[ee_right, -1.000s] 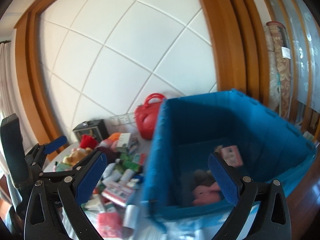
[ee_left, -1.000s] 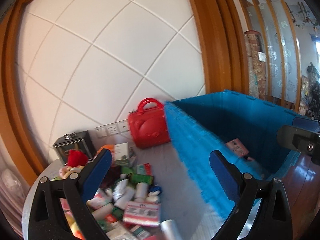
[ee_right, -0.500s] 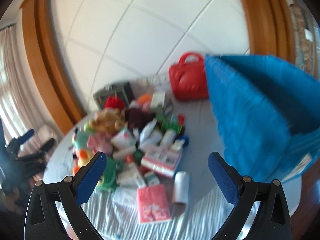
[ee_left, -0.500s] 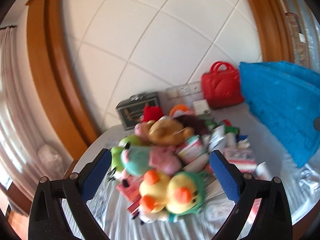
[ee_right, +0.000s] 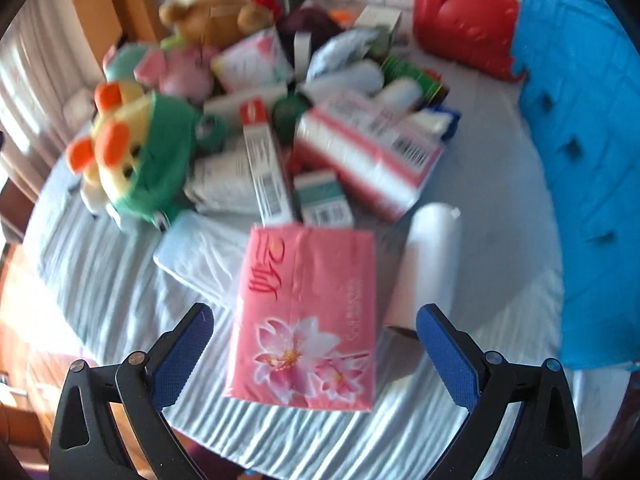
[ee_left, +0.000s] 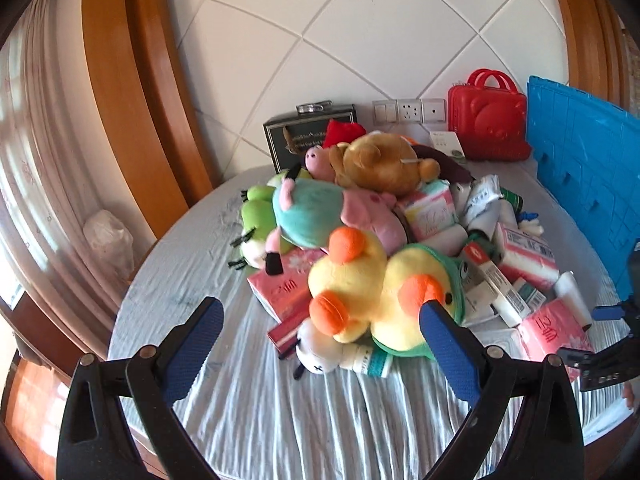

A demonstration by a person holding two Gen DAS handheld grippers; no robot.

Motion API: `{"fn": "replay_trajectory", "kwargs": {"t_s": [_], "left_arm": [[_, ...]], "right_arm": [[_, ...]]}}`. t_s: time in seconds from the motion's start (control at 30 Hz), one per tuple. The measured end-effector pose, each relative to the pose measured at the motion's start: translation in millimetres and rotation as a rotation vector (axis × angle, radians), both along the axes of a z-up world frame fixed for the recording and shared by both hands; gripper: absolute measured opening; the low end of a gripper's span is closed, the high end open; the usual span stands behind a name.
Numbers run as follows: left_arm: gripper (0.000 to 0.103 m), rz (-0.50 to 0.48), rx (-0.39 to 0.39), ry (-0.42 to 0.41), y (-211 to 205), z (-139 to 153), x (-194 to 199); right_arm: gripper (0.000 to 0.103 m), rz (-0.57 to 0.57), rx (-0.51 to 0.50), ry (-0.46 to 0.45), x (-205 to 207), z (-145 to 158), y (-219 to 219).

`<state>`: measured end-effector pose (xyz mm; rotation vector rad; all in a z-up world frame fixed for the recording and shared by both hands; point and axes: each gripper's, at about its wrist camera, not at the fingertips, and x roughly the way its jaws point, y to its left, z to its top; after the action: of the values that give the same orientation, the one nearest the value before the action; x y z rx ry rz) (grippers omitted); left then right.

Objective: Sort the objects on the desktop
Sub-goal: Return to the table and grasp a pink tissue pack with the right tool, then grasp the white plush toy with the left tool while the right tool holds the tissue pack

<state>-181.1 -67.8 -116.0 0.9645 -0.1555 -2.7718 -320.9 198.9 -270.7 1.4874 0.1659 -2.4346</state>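
In the left wrist view the left claw [ee_left: 320, 340] hangs spread wide with nothing between its blue pads, above the near part of the round bench [ee_left: 180, 280] draped in a wrinkled pale cloth. Toward 12 o'clock of it lies the heap to be sorted: a yellow duck plush [ee_left: 372, 292] in front, its lower right side hidden behind the right pad, a teal-and-pink pig plush [ee_left: 320, 216] behind it, and a brown bear plush [ee_left: 380, 164] further back. A pink tissue pack [ee_left: 284, 292] is half buried under the duck. At 2 o'clock stands the blue crate [ee_left: 584, 168], cut off by the frame edge, with a red toy case [ee_left: 486, 128] beside it against the wall; a dark box [ee_left: 308, 136] at 12 o'clock is partly masked by the plush toys. The right claw [ee_right: 316, 344] is likewise spread and empty, and its view is motion-blurred, so labels on the small boxes and tubes cannot be read. Between its pads, lying on the cloth, is a pink flowered tissue pack [ee_right: 308, 320]; whether the pads touch it cannot be told. A white bottle [ee_right: 432, 248] lies just beside it at 1 o'clock, its lower end hidden.
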Motion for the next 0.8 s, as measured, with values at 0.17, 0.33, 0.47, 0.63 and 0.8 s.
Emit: {"fn": "replay_trajectory", "kwargs": {"t_s": [0.17,0.33,0.47,0.63,0.8], "left_arm": [[0.1,-0.079,0.039,-0.038,-5,-21,-3],[0.1,-0.155,0.039,-0.091,-15,-46,-3],[0.1,-0.28,0.041,-0.114,-13,-65,2],[0.1,-0.383,0.02,-0.164,-10,-89,-4],[0.1,-0.412,0.029,-0.205,-17,-103,-10]], "right_arm": [[0.103,0.021,0.068,-0.117,-6,-37,-13],[0.102,-0.025,0.066,-0.153,-9,-50,-14],[0.094,-0.073,0.082,-0.168,-12,-57,-11],[0.088,-0.1,0.102,-0.161,-6,-62,-9],[0.089,-0.125,0.109,-0.179,-8,-65,-8]]}}
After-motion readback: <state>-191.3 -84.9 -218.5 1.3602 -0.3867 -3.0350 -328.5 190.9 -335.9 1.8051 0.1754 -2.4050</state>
